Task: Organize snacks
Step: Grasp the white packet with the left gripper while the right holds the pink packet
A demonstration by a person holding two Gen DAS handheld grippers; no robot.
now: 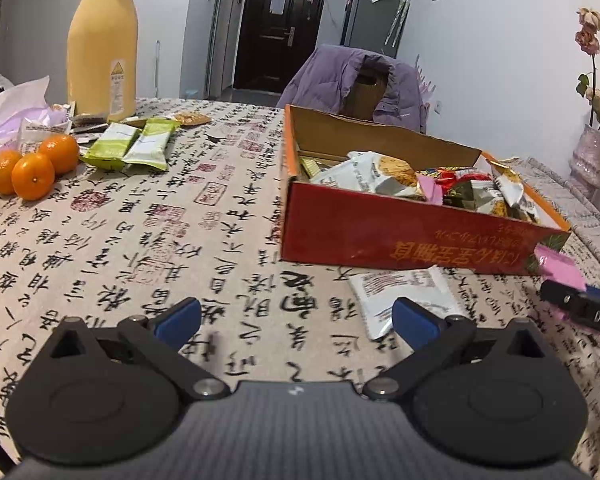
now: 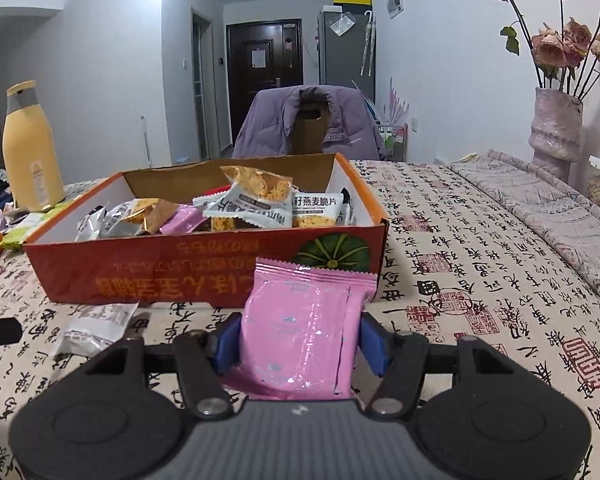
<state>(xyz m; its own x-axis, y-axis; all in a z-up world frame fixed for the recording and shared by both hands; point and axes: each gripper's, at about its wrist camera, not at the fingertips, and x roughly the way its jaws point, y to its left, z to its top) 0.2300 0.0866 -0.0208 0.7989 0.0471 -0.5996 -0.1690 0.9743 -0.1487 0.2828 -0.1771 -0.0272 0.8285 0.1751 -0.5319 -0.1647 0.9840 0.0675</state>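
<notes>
A flat pink foil snack packet (image 2: 300,332) sits pinched between the blue pads of the right gripper (image 2: 300,340), standing up with its crimped top edge in front of the near wall of the red and orange cardboard box (image 2: 180,268). The step in hand looks like carrying this packet to the box, which already holds many snack packs. Next the packet most likely has to go up over the near wall and then be let go inside. The wall is taller than where the packet sits now, so its top edge could catch there. The best open spot seems to be the far left part of the box, where bare floor shows. The left gripper (image 1: 296,320) has its jaws spread wide with nothing in them, low over the cloth with black writing (image 1: 140,240). A white snack packet (image 1: 404,296) lies on the cloth just past it, near the box. Further left are two green snack packs (image 1: 132,146), three small oranges (image 1: 34,168) and a tall yellow bottle (image 1: 102,44). The cloth to the right of the box is bare.
</notes>
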